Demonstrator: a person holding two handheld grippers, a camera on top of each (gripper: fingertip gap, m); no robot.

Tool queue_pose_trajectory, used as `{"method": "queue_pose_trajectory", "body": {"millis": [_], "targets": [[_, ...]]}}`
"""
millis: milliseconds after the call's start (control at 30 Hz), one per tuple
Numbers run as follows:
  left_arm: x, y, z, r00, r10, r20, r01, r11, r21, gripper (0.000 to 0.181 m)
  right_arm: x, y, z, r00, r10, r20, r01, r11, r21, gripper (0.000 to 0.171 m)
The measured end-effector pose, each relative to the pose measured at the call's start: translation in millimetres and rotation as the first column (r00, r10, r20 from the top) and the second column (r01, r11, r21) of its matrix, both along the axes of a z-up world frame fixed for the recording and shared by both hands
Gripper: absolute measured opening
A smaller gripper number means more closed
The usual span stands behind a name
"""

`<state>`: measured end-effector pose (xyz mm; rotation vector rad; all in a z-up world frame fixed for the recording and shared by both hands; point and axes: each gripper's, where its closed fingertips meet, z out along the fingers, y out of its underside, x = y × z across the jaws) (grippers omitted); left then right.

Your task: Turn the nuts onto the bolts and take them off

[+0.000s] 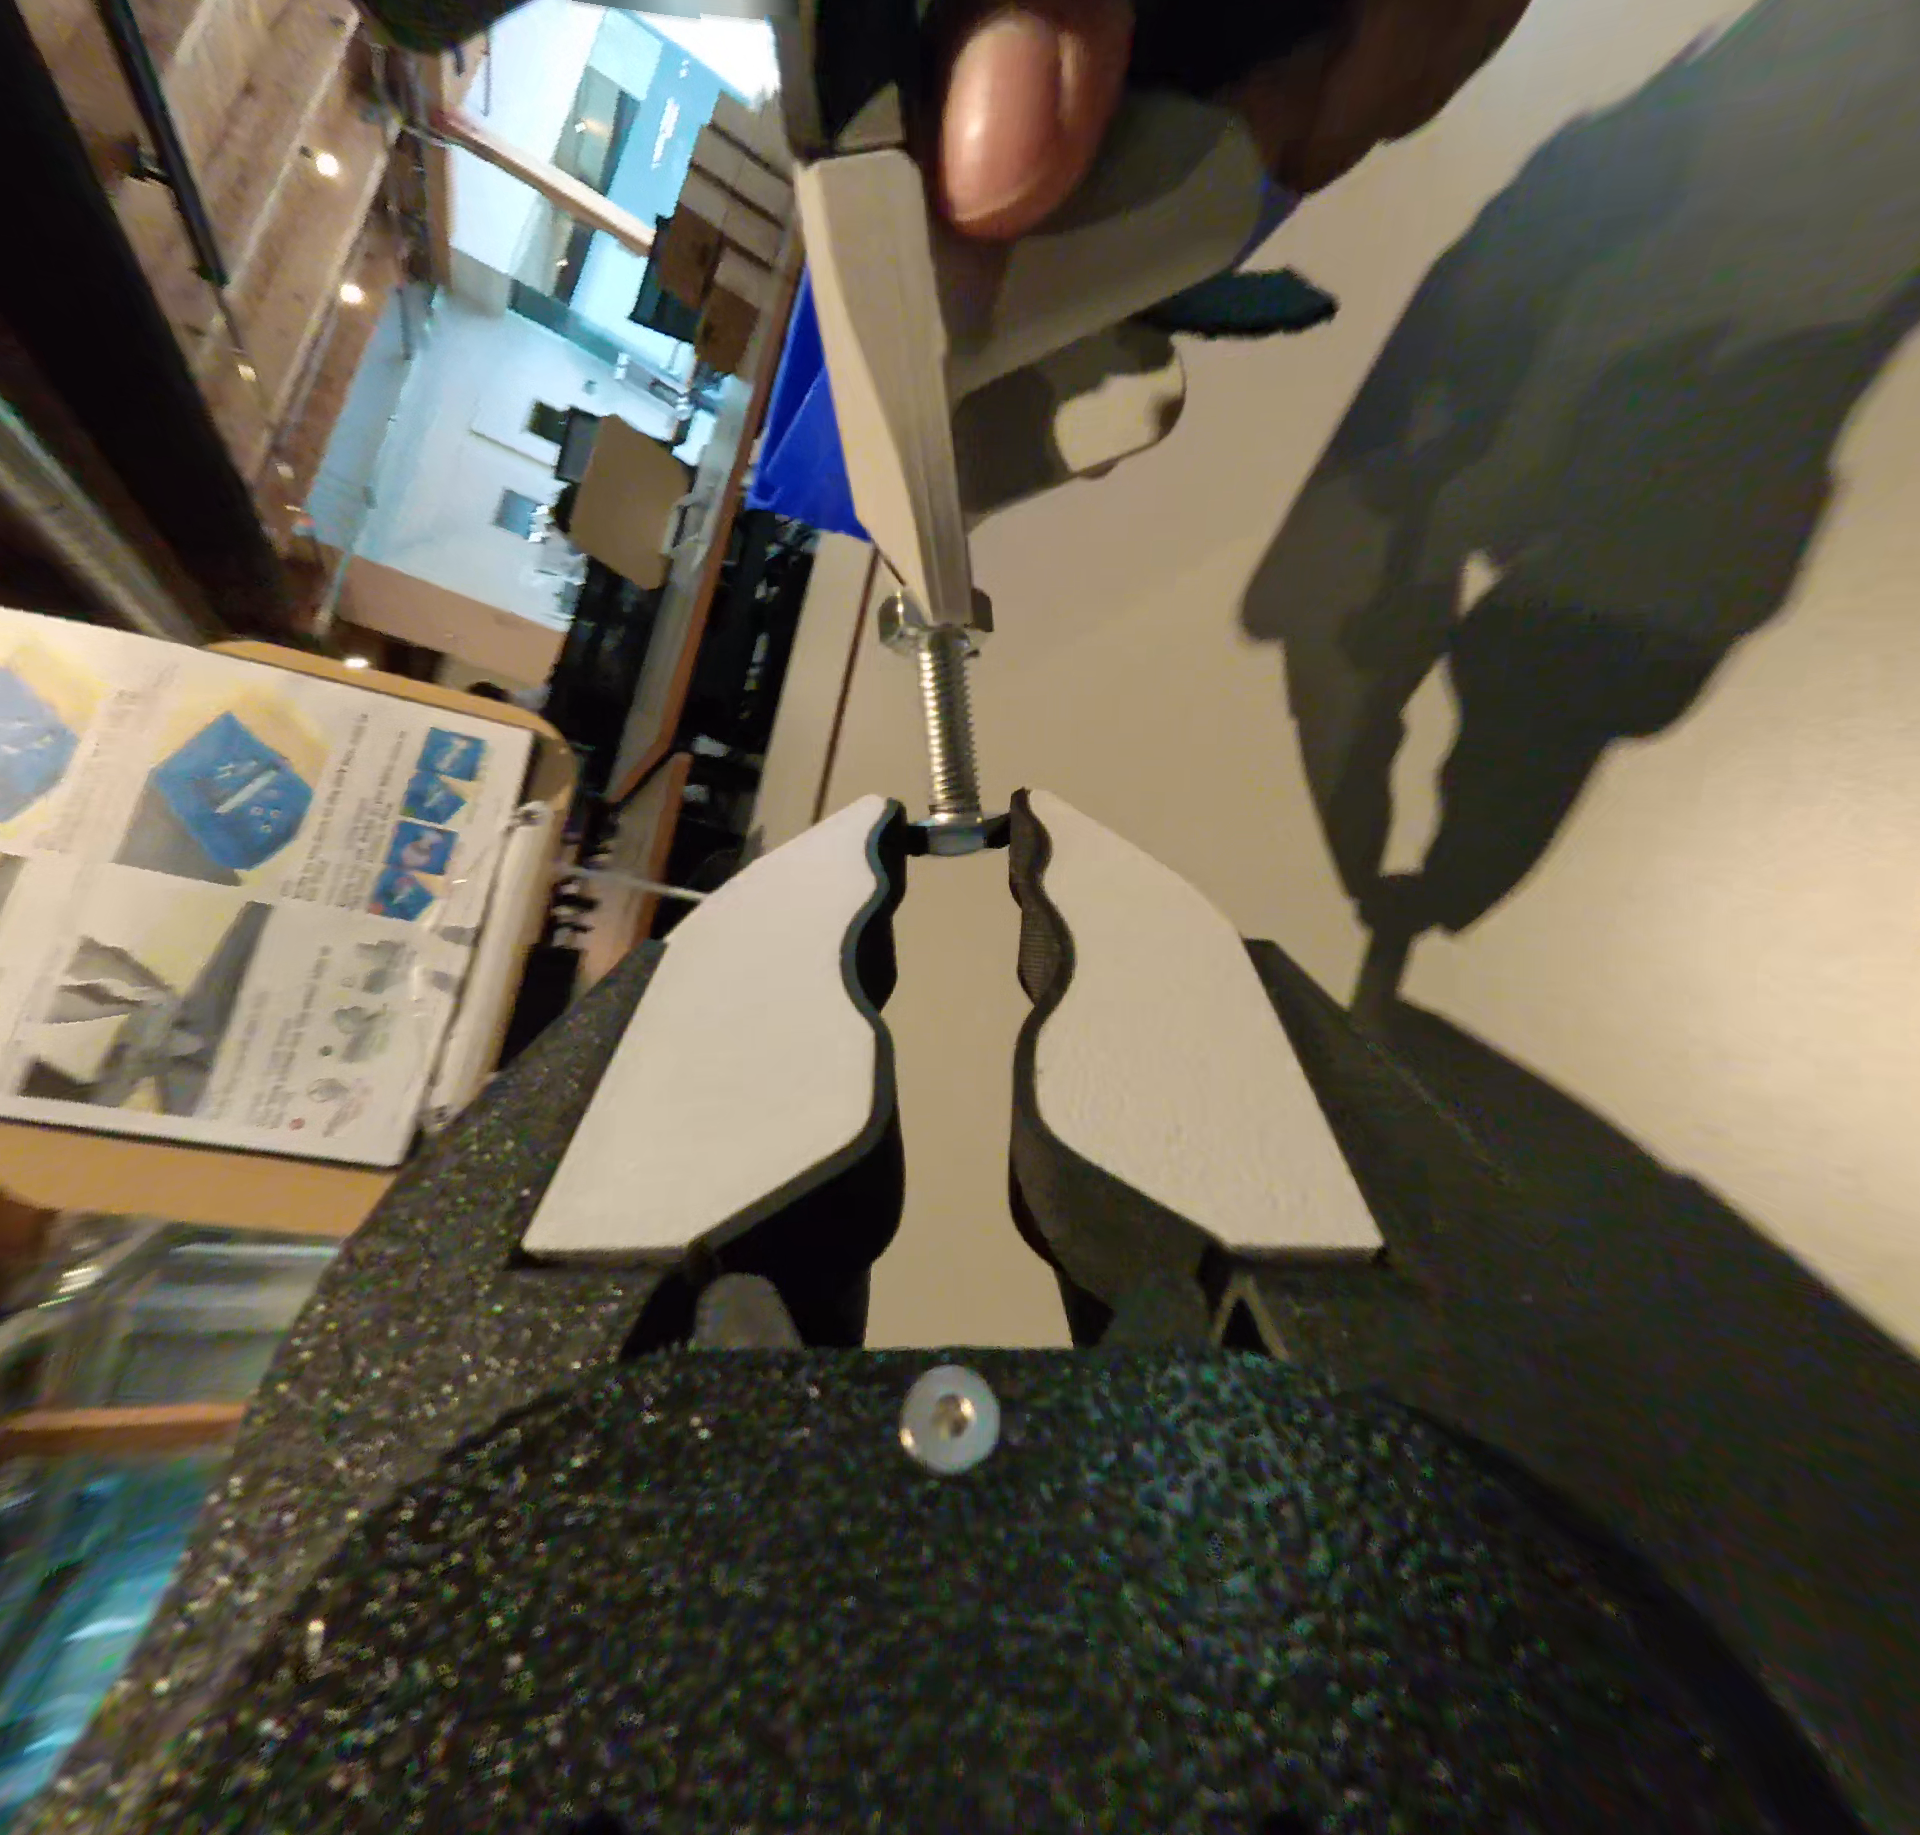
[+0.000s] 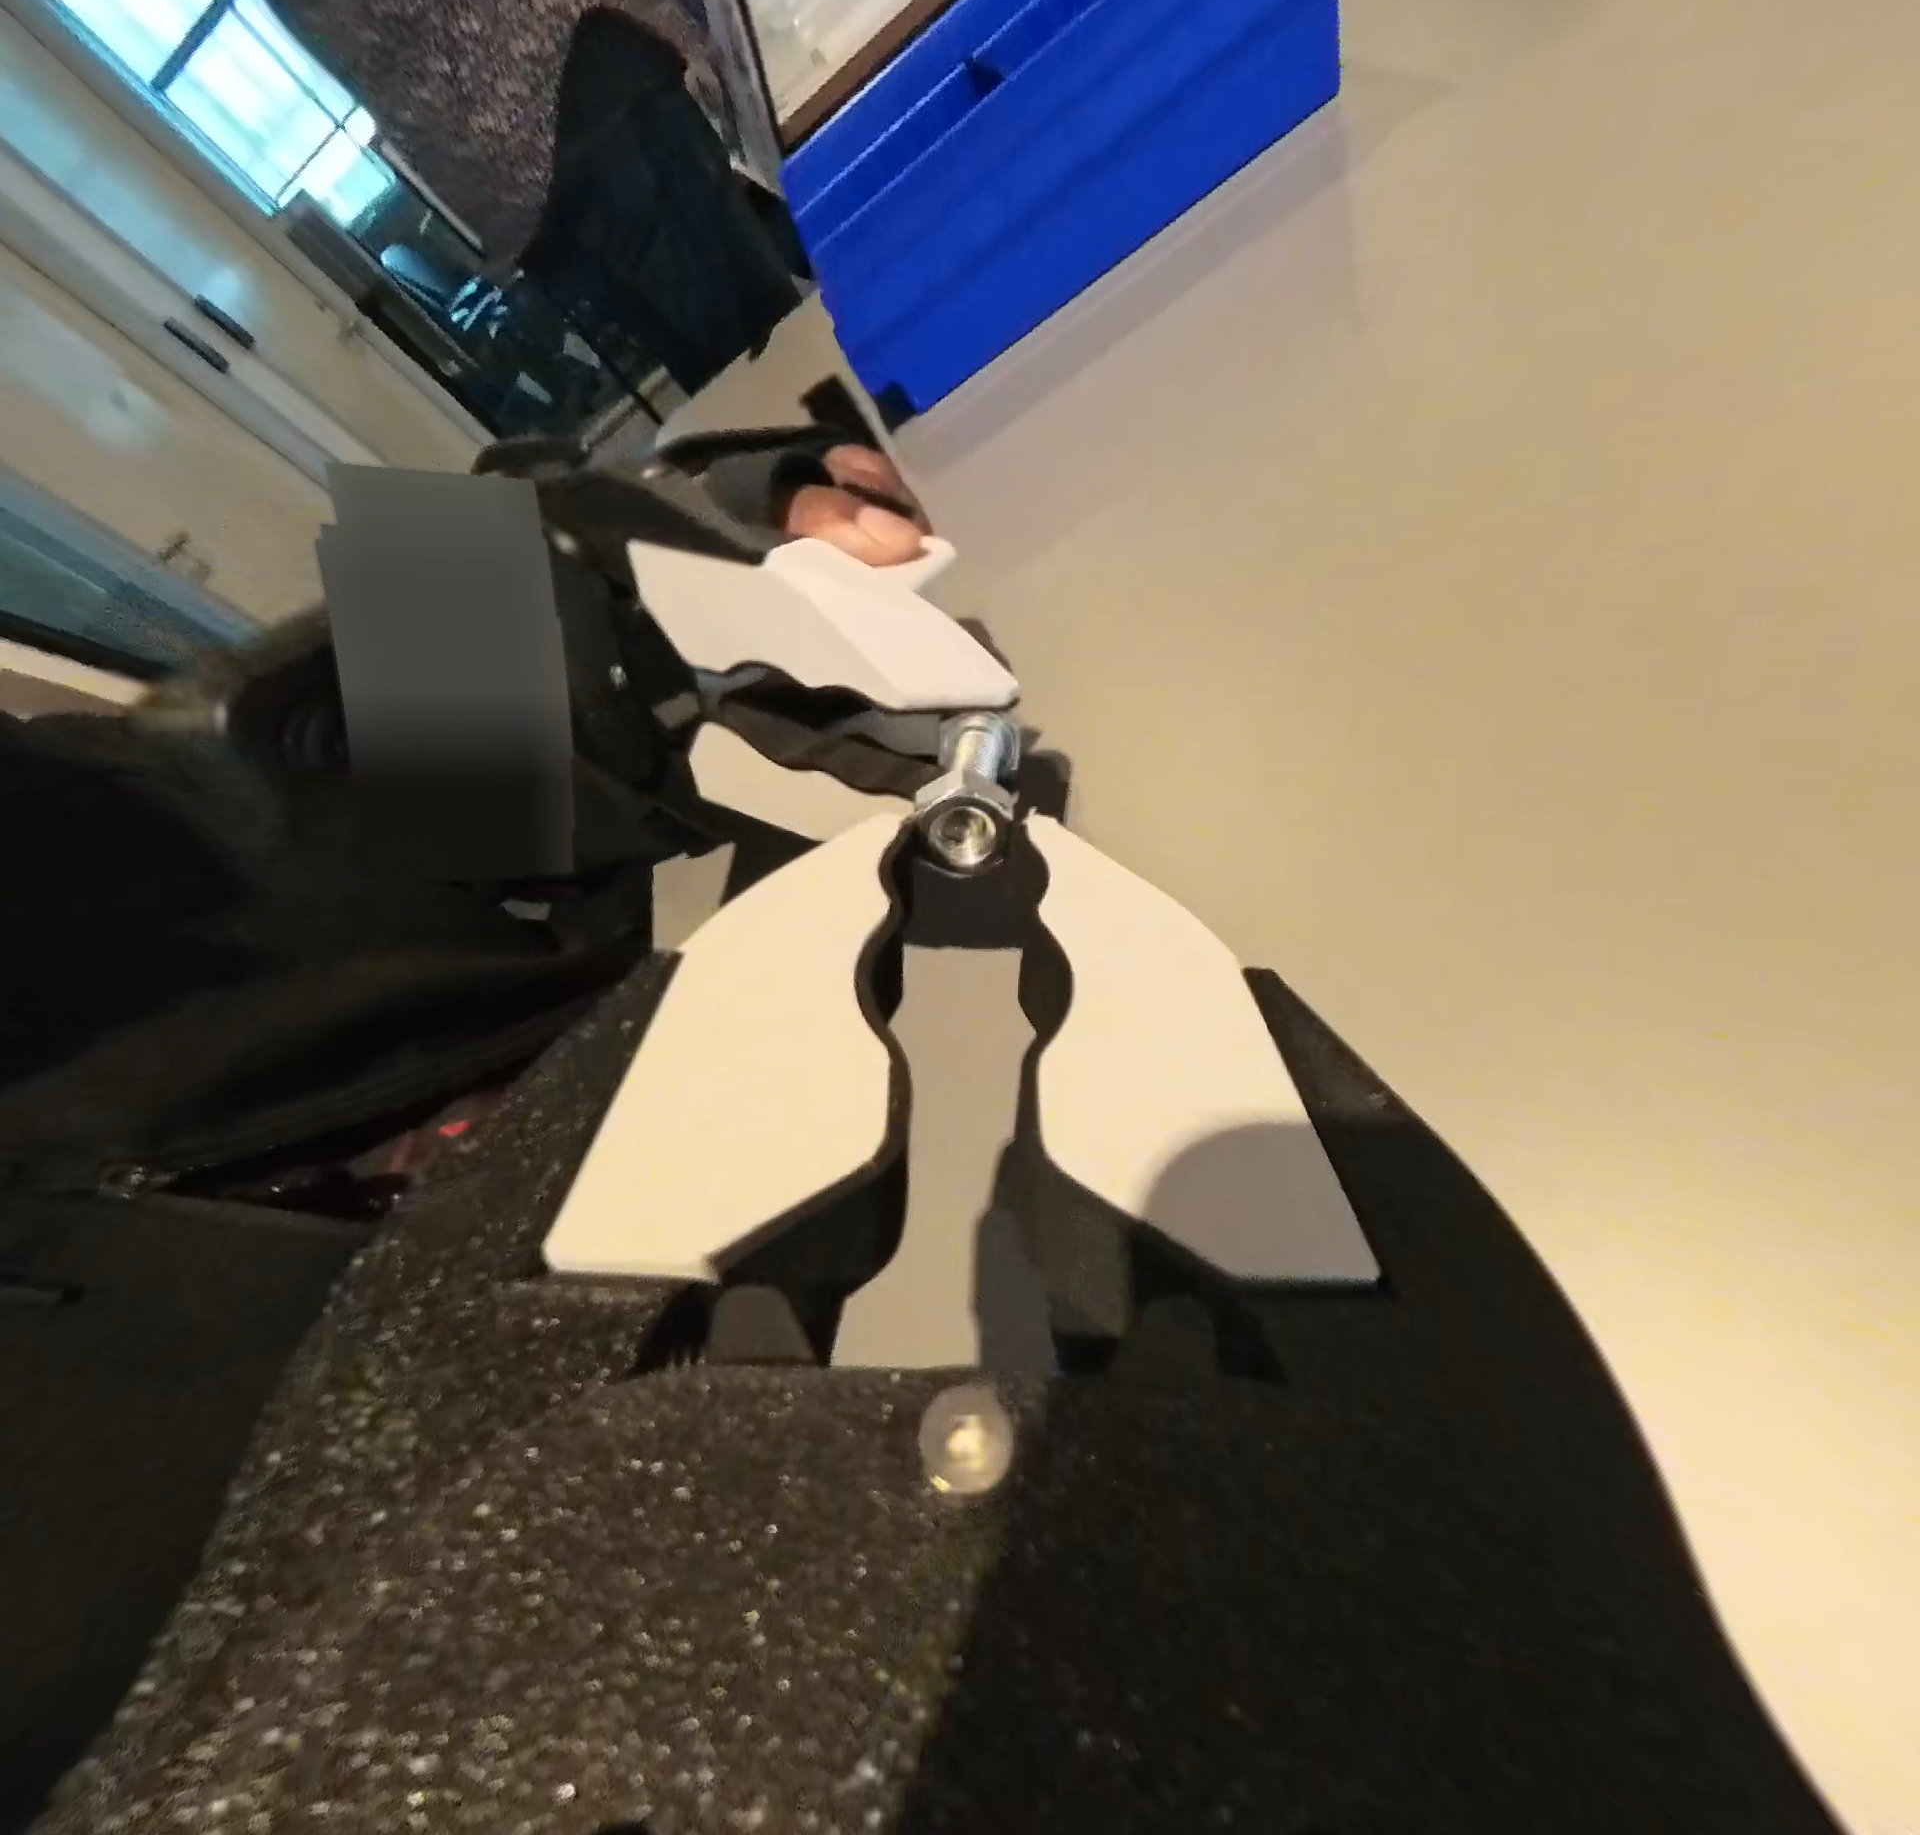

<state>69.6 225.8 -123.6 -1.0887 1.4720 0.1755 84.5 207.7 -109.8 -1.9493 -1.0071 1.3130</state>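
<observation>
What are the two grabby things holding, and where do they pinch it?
The left hand-held gripper pinches the shiny threaded steel bolt by its head. The right hand-held gripper pinches the silver hex nut at the bolt's far end.

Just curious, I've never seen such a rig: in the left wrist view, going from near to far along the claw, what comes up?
Left claw gripping the bolt head → bolt → nut → right claw pinching the nut → a person's thumb.
</observation>
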Motion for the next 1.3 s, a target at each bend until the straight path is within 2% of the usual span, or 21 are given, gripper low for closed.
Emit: {"method": "queue_pose_trajectory", "body": {"millis": [100,233,333,500,867,1067,1300], "targets": [[-3.5,4.5,2.2,0.992,0.090,-0.086,-0.076,0.985,0.153,0.019,-0.5,4.6,-1.9,0.998,-0.048,-0.034,0.045,0.995,-0.092,0.017],[-3.5,6.5,2.0,0.979,0.154,-0.133,-0.121,0.966,0.228,0.019,0.8,8.6,-4.7,0.995,-0.082,-0.049,0.075,0.988,-0.133,0.017],[-2.6,7.1,1.1,0.984,0.147,-0.102,-0.127,0.976,0.177,0.019,1.4,8.8,-3.5,0.993,-0.085,-0.077,0.071,0.984,-0.161,0.017],[4.5,3.6,-4.5,0.997,0.081,-0.020,-0.081,0.997,0.014,0.019,-1.4,7.5,-3.9,0.994,-0.068,-0.087,0.054,0.986,-0.159,0.019],[7.3,5.0,-12.9,0.995,0.055,0.088,-0.037,0.979,-0.198,0.019,-2.5,13.1,-6.1,0.993,-0.099,-0.066,0.091,0.989,-0.120,0.019],[10.2,3.3,-14.4,0.987,0.067,0.149,-0.018,0.952,-0.304,0.019,-0.7,15.9,-6.5,0.991,-0.134,0.023,0.133,0.990,0.052,0.018],[14.4,-5.5,-10.8,0.953,0.063,0.295,0.086,0.881,-0.466,0.019,-2.7,11.1,2.0,0.985,-0.154,0.077,0.130,0.957,0.259,0.019]]}}
